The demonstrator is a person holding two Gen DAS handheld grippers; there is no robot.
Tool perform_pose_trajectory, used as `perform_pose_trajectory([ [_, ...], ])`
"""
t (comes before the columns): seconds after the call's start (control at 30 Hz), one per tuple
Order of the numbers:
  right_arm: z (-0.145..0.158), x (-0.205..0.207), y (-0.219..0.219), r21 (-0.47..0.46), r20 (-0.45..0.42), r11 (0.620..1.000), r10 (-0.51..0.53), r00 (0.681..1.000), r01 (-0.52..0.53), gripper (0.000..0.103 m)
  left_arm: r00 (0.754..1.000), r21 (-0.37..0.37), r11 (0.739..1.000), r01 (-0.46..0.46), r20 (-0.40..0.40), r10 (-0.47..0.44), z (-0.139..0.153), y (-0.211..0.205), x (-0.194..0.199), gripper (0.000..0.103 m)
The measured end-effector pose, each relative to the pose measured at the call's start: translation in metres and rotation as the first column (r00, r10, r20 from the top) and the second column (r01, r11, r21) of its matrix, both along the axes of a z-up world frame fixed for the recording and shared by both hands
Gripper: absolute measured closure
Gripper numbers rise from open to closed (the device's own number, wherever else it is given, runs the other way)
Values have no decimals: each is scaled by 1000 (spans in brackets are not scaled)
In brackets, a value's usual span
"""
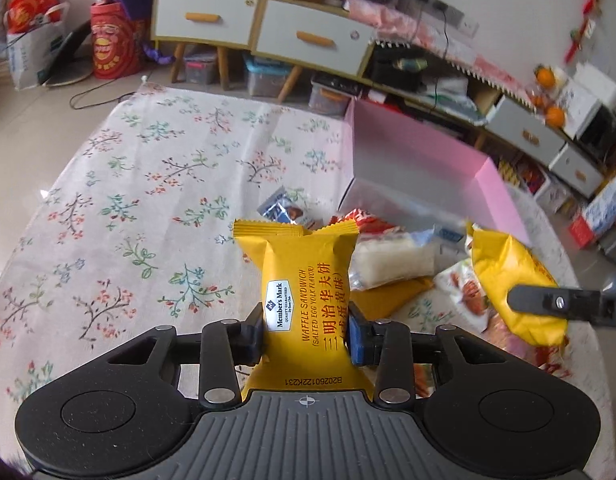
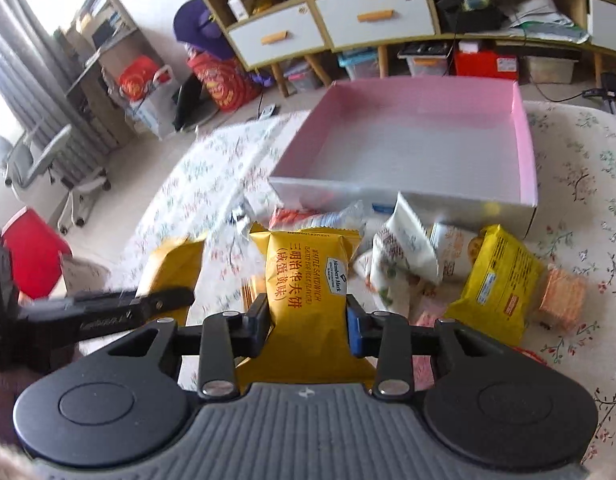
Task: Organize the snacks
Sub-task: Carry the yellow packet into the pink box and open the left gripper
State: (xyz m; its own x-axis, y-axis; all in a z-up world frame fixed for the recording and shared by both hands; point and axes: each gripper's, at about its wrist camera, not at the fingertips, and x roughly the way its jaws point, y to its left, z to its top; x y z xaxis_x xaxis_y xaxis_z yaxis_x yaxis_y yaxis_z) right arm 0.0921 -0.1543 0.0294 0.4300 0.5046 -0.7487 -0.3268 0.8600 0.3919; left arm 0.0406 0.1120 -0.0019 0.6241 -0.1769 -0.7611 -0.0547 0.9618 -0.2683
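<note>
Beyond the pile of snacks stands a shallow pink box (image 2: pixel 524 136) with white outer walls, its floor bare; this box is the landmark for all that follows. Its near wall touches or nearly touches the heap of packets (image 2: pixel 408 252) lying just in front of it on a flowered tablecloth (image 1: pixel 127 200). Left of the box the cloth is wide and bare out to the table edge; right of it a narrower strip of cloth is free. Behind the box, past the table edge, are white drawers on wooden legs (image 2: pixel 328 24).

In front of the box, the left gripper (image 1: pixel 305 334) is closed on a yellow packet (image 1: pixel 308 280), pads pressing its sides, the packet upright and raised above the cloth. It is a sealed pillow pack with crimped ends, printed "Waffle Sandwich, salted egg yolk flavor".

The right gripper (image 2: pixel 310 320) pinches a second yellow packet (image 2: pixel 308 280) of the same kind, also in front of the box, closer to its near wall. Another yellow packet (image 2: pixel 500 280) lies in the heap near the box's right corner.
</note>
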Motion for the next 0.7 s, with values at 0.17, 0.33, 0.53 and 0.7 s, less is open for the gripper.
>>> perform_pose_trajectory([
  [0.17, 6, 10, -6, 58, 17, 996, -75, 997, 74, 69, 1000, -21, 1000, -9, 20, 9, 12, -8, 8, 67],
  [0.33, 3, 29, -18, 96, 39, 983, -164, 986, 160, 69, 996, -44, 999, 28, 89, -24, 31, -24, 41, 67],
  [0.53, -6, 51, -32, 96, 52, 967, -241, 969, 235, 69, 987, 2, 997, 83, 137, -83, 30, -59, 92, 67],
  [0.7, -14, 64, -40, 95, 88, 957, -284, 955, 275, 69, 977, 24, 994, 111, 183, -113, 22, -79, 132, 67],
])
